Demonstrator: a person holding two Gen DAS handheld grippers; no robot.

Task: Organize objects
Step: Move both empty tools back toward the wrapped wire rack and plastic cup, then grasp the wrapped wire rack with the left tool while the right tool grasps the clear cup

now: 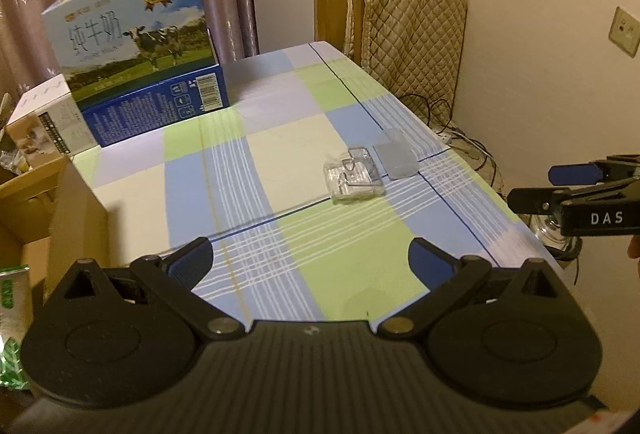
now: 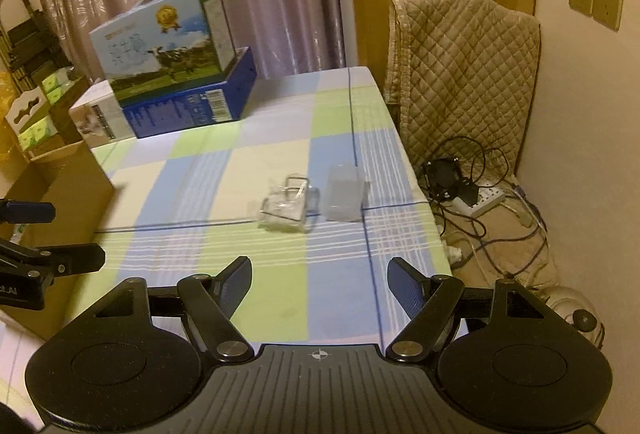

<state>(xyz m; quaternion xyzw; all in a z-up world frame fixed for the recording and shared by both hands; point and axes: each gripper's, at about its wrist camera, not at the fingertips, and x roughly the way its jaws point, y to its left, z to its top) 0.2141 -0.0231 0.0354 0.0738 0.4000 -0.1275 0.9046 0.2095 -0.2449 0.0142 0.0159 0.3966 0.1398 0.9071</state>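
Above checkered table (image 2: 280, 294): right hand-held gripper (image 2: 320, 284) jaws wide apart, empty (left hand-held gripper (image 1: 310, 260) likewise).

table (image 1: 280, 162): clear box (image 1: 354, 176) near right edge, lid (image 1: 396, 154) just right of and behind it | far left corner: milk carton (image 1: 132, 30) atop flat box (image 1: 160, 106), small box (image 1: 48, 118) to their left | chair (image 1: 412, 34) behind table's far right | power strip (image 2: 486, 200) on floor, right of table
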